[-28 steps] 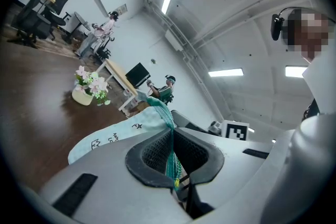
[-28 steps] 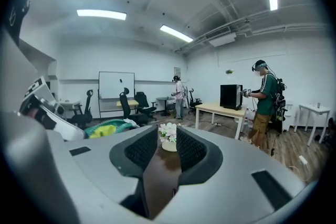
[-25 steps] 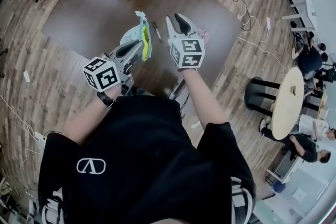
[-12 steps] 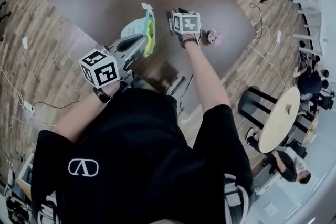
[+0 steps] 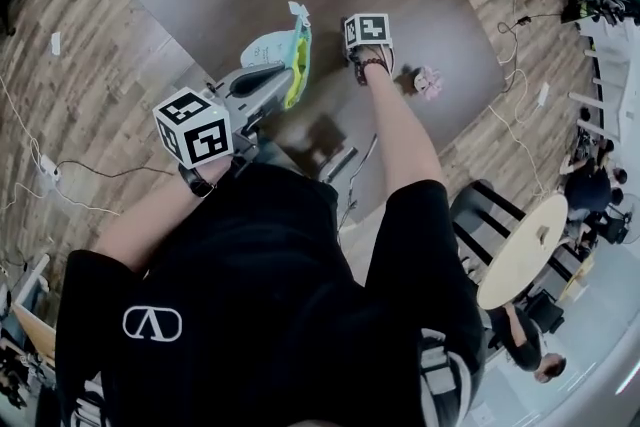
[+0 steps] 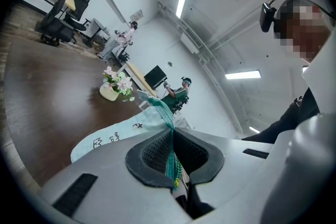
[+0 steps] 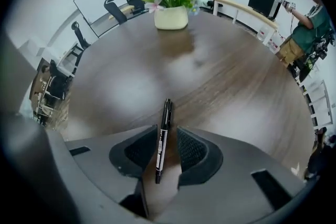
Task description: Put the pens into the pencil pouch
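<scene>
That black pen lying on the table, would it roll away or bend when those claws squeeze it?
The pen looks round and slim, so a nudge could roll it across the smooth table. Its straight, plastic-looking barrel probably stays stiff. It lies lengthwise between the right gripper's parted jaws, which would likely trap it before it rolls far.

Left tongs [image 6: 172, 157] clamped, roughly level; right tongs [image 7: 167, 149] parted, seemingly pointing down.

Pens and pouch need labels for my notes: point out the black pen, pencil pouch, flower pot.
black pen [image 7: 162, 139], right gripper view, mid barrel
pencil pouch [image 5: 270, 49], head view, pale blue side
flower pot [image 7: 171, 17], right gripper view, pot front
</scene>
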